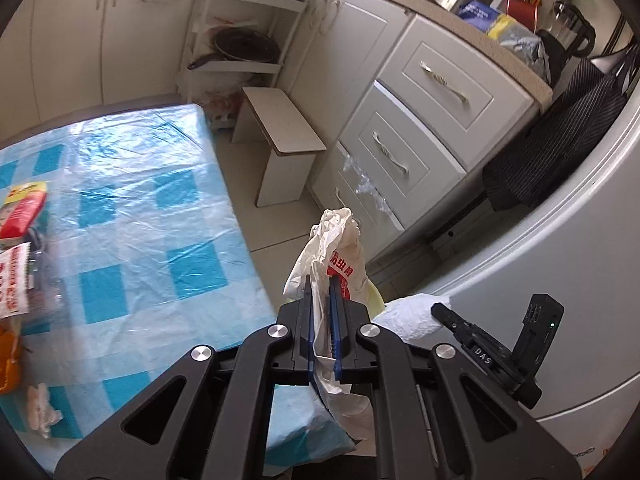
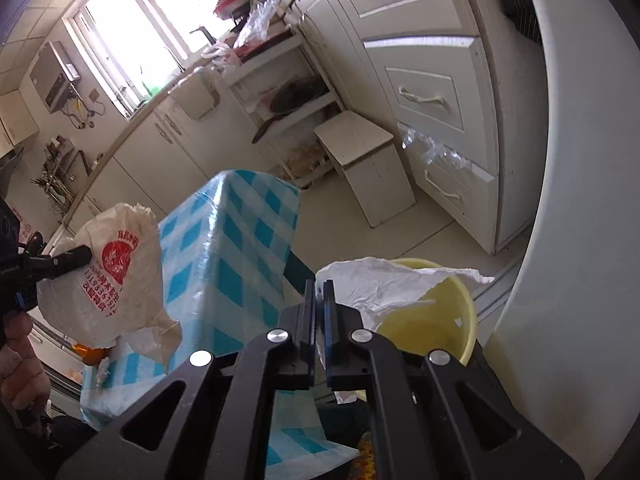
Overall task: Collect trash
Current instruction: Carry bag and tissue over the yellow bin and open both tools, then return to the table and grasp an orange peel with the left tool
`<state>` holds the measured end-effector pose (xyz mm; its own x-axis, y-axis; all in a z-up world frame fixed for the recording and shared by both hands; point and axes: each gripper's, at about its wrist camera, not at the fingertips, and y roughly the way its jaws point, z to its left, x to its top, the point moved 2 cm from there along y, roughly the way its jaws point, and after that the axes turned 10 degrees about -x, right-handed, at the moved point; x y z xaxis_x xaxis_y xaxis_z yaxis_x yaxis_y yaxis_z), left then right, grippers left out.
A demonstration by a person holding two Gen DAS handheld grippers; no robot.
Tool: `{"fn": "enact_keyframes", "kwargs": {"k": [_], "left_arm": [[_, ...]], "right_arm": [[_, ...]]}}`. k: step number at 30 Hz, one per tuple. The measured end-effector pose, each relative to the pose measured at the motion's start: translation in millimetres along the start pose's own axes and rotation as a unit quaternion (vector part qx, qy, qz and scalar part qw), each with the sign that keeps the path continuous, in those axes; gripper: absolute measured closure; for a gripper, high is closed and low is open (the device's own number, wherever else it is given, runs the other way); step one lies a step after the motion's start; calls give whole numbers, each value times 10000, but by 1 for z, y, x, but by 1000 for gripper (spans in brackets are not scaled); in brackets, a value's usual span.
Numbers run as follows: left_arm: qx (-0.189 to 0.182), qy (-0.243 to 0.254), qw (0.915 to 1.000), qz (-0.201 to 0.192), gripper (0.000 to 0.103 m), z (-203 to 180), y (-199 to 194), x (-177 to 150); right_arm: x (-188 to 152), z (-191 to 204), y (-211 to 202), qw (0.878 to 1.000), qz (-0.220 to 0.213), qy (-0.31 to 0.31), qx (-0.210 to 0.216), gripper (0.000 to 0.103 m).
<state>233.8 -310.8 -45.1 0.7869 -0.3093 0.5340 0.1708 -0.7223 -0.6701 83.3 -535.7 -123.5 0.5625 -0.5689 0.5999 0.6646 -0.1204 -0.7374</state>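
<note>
Left wrist view. We see the left tongs [image 1: 320, 300] clamped on a white plastic bag [image 1: 340, 248] printed in red; the bag stands up between the two blue pads and a loose tail hangs below them. Ahead and slightly right of the tips a sliver of the yellow bin [image 1: 375, 300] shows behind the bag, on the floor between the bench [image 1: 160, 200] with its blue checked cloth and the big white appliance [image 1: 580, 280]. The right tongs [image 1: 442, 312] enter from the right with crumpled white paper [image 1: 408, 316] at their tip, closer to the bin than we are. More scraps remain on the bench at the left: a red packet [image 1: 24, 212] and a crumpled tissue [image 1: 40, 408].

Right wrist view. Our right tongs [image 2: 319, 292] are pinched shut on the white paper [image 2: 384, 280], whose long axis runs rightward from the tips and lies across the near rim of the yellow bin [image 2: 452, 320]. The bin's open mouth sits directly ahead and below, just right of the tips, and looks empty apart from a speck. The left tongs [image 2: 80, 258] hold the printed bag [image 2: 116, 280] well off to the left, over the bench corner [image 2: 248, 240]. We judge the right hand the nearer one: its paper need only be let go over the mouth, while the bag must first travel rightward past the bench edge.
</note>
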Motion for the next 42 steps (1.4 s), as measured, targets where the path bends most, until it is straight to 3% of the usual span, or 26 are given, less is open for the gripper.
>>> {"fn": "enact_keyframes", "kwargs": {"k": [9, 10, 13, 17, 20, 26, 33, 38, 42], "left_arm": [[717, 211, 9929, 930, 97, -23, 159, -28], [808, 212, 9912, 1027, 97, -23, 174, -33], [972, 211, 9860, 1341, 97, -26, 215, -40], [1098, 135, 9784, 1744, 90, -25, 253, -46], [1053, 86, 9773, 1838, 86, -24, 257, -50], [1058, 408, 9855, 1259, 64, -36, 194, -39], [1437, 513, 9877, 354, 49, -12, 54, -29], [1985, 123, 9798, -218, 46, 48, -61, -33], [2475, -476, 9649, -733, 44, 113, -149, -41]], "right_arm": [[-27, -32, 92, 9947, 972, -194, -266, 98], [-30, -36, 98, 9936, 1070, -205, -305, 92], [-36, -51, 103, 9929, 1121, -59, -381, 44], [-41, -66, 94, 9932, 1068, 147, -443, 44], [-44, -70, 81, 9940, 963, 115, -505, 44], [-38, -56, 41, 9968, 628, -146, -474, 40], [3, -10, -38, 9985, -309, -440, -120, 38], [29, 45, -88, 9933, -862, -630, 441, 36], [32, 107, -106, 9865, -892, -923, 1013, 35]]}}
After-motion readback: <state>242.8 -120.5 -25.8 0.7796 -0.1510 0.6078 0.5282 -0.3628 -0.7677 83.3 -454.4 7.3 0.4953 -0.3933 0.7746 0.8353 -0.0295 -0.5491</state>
